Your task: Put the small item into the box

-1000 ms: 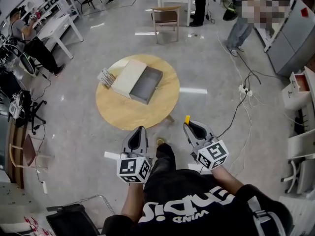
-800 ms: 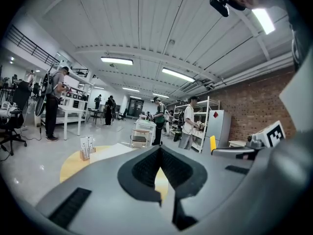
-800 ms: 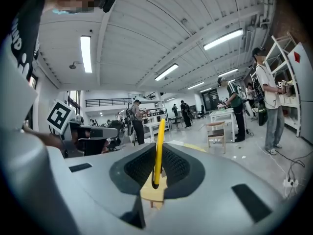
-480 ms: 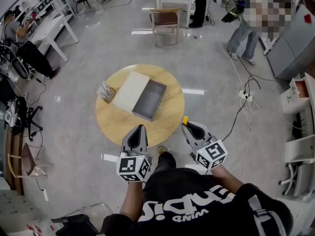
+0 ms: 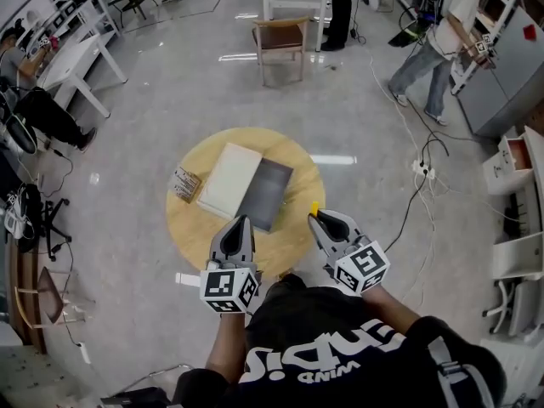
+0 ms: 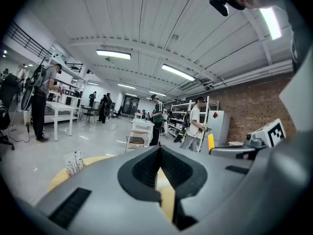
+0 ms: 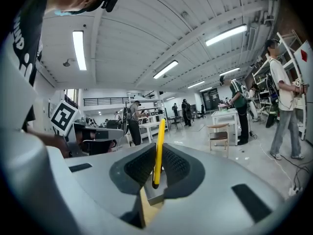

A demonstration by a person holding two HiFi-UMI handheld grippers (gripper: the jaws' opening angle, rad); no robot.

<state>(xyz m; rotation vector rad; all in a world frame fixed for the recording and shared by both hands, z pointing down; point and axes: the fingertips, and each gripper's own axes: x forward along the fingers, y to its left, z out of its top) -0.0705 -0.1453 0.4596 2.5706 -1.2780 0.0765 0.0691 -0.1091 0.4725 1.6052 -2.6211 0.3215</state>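
1 round wooden table [image 5: 202, 228] carries 1 open box: its cream lid [image 5: 228, 179] at 9 o'clock of the grey tray [image 5: 265, 195], the 2 halves touching; 1 small printed card [image 5: 184, 184] stands at 9 o'clock of the lid. 2 grippers hover at the table's near rim; the left gripper [image 5: 240, 222], at 6 o'clock, has its jaws pressed together on nothing; the right gripper [image 5: 317, 220], at 4 o'clock, pinches 1 thin yellow strip [image 5: 314, 208], which stands upright, outside the box.

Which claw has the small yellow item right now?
The right claw, shut on the thin yellow stick that stands up between its pads. The left claw is closed with nothing in it.
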